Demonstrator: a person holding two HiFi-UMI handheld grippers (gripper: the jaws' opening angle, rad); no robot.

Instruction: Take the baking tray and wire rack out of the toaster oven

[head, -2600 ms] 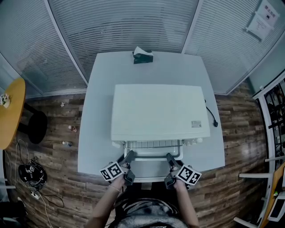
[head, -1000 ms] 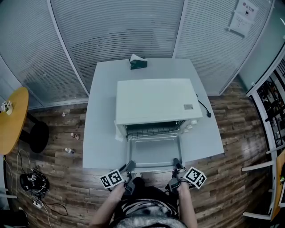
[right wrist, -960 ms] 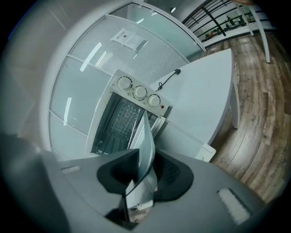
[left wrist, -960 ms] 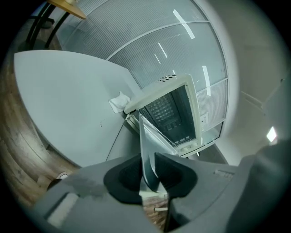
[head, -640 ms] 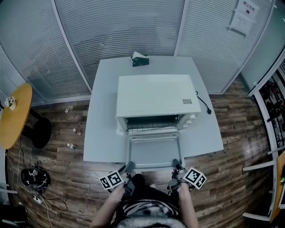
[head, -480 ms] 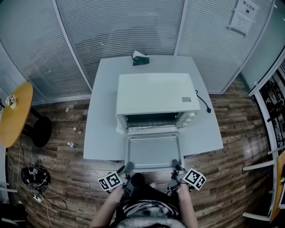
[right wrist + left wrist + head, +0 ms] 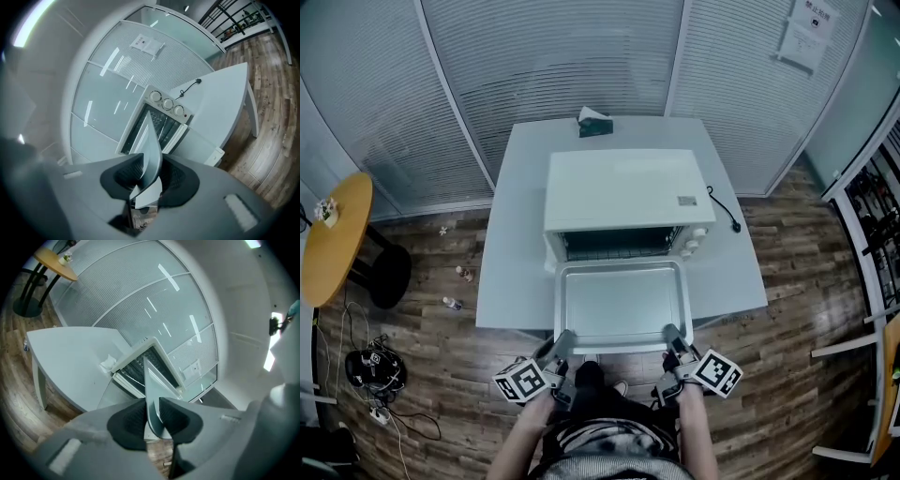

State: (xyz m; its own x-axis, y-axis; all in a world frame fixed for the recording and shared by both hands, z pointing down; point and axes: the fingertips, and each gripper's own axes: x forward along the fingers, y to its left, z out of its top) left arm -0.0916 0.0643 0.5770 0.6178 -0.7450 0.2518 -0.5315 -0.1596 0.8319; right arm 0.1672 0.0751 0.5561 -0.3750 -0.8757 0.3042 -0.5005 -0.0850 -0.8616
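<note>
A grey baking tray [image 7: 623,302] hangs level in front of the white toaster oven [image 7: 623,192], clear of its open mouth. My left gripper [image 7: 563,344] is shut on the tray's near left rim, and my right gripper [image 7: 671,337] is shut on its near right rim. In the left gripper view the tray rim [image 7: 153,385] runs edge-on between the pads of the left gripper [image 7: 152,416]. The right gripper view shows the rim [image 7: 151,145] pinched in the right gripper [image 7: 150,177]. The wire rack [image 7: 614,242] lies inside the dark oven opening.
The oven stands on a white table [image 7: 511,272], its knobs [image 7: 696,242] at the front right and a black cord [image 7: 724,214] trailing right. A dark tissue box [image 7: 595,122] sits at the table's back. A yellow round table [image 7: 333,239] stands to the left; glass partitions lie behind.
The tray has slid out of the oven toward me and risen with both grippers. It now looks larger and covers the oven door below it.
</note>
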